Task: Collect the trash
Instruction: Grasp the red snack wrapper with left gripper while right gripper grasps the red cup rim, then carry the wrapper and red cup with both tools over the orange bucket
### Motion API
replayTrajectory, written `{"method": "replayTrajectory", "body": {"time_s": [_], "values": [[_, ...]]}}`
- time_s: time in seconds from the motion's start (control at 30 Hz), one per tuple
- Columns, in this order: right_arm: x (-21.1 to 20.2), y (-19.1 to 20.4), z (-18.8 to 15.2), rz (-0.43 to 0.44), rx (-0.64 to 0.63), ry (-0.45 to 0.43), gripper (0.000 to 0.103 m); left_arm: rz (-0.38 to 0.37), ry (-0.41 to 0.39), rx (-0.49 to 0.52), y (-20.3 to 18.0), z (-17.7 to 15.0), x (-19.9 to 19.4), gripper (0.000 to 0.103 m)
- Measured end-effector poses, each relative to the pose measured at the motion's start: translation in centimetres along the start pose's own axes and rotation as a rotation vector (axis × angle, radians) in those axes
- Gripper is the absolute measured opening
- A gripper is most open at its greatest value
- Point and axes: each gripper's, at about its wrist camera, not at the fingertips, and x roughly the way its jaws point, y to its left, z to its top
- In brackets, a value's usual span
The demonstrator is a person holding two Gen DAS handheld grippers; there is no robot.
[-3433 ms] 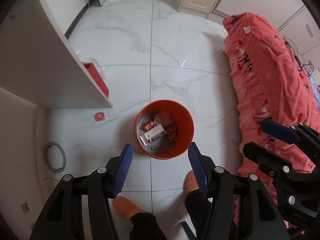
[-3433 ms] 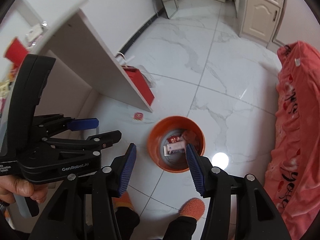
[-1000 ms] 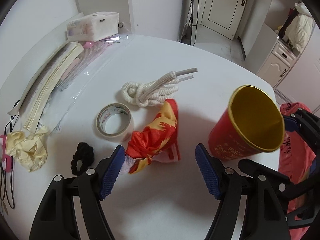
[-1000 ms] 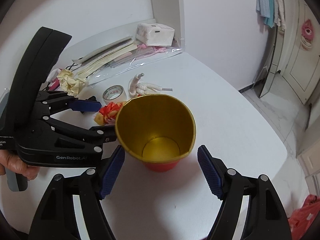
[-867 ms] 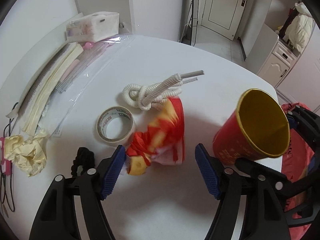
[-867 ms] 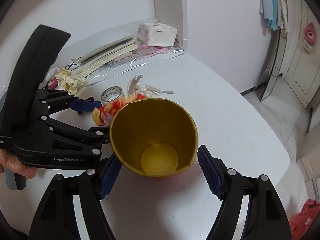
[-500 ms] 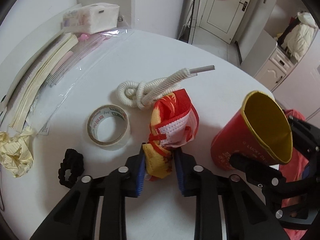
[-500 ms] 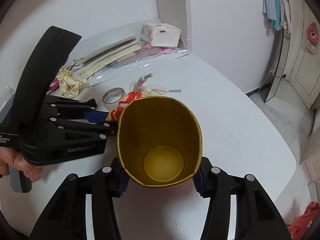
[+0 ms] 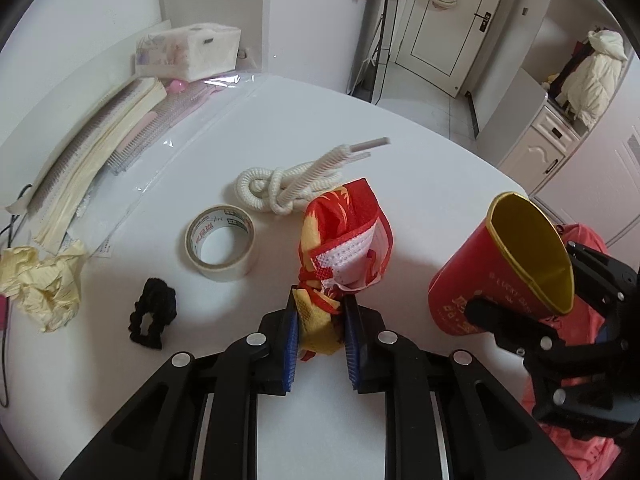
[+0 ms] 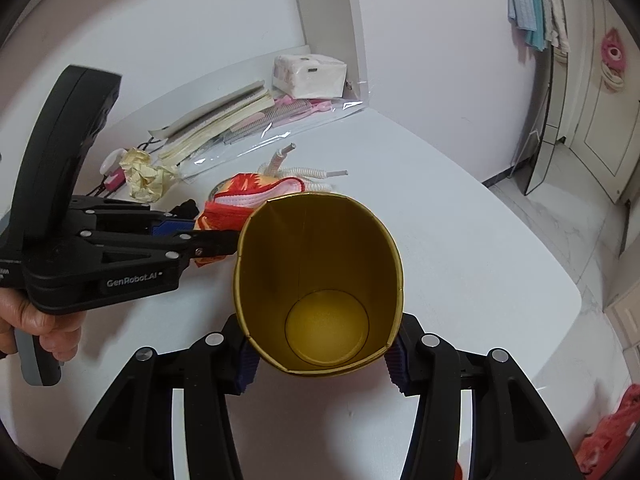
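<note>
My left gripper [image 9: 320,340] is shut on a crumpled red and yellow wrapper [image 9: 340,236] and holds it just above the white table [image 9: 280,120]. The wrapper also shows in the right wrist view [image 10: 244,196]. My right gripper [image 10: 320,364] is shut on a red paper cup with a gold inside [image 10: 320,276], squeezed oval and tilted. In the left wrist view the cup [image 9: 492,276] hangs at the table's right edge. A crumpled yellow paper ball [image 9: 44,280] lies at the far left.
On the table lie a tape roll [image 9: 220,244], a coiled white hose [image 9: 296,184], a black hair tie [image 9: 152,318], a stack of books [image 9: 92,152], a plastic sleeve and a tissue pack [image 9: 188,52]. A red bedspread [image 9: 576,440] shows beyond the right edge.
Both grippers came up from over the orange floor bin to the table. The left gripper closed on the wrapper and lifted it; the right gripper closed on the cup and tilted it.
</note>
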Motion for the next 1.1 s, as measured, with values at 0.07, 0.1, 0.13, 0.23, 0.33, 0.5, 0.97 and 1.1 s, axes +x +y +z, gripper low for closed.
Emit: {"method": "replayTrajectory", "body": {"time_s": [0.07,0.1,0.13,0.23,0.33,0.5,0.97,1.1], "values": [[-0.8,0.1,-0.2,0.000,0.006,-0.005,0.051,0.004,-0.003,0.004,-0.4,-0.3,-0.5,0.021],[-1.2,0.1,-0.4,0.002,0.011,-0.006,0.051,0.007,-0.003,0.006,-0.5,-0.3,-0.6,0.021],[-1.5,0.1,-0.5,0.002,0.014,-0.009,0.051,0.007,-0.003,0.008,-0.7,-0.5,-0.8,0.021],[-2.8,0.3,-1.1,0.004,0.018,-0.012,0.051,0.005,-0.002,0.005,-1.2,-1.1,-1.4,0.021],[-4.3,0.4,-1.8,0.000,0.026,-0.016,0.051,0.007,-0.005,0.005,-2.0,-1.7,-2.2,0.021],[-7.4,0.0,-3.5,-0.015,0.062,-0.027,0.051,-0.005,-0.015,0.022,-4.1,-2.7,-3.7,0.021],[-17.3,-4.4,-12.7,-0.125,0.247,-0.035,0.051,-0.108,0.026,0.181,-14.3,-5.9,-4.2,0.021],[-19.5,-7.0,-16.3,-0.181,0.320,-0.024,0.051,-0.159,0.053,0.252,-18.5,-6.4,-2.8,0.021]]}}
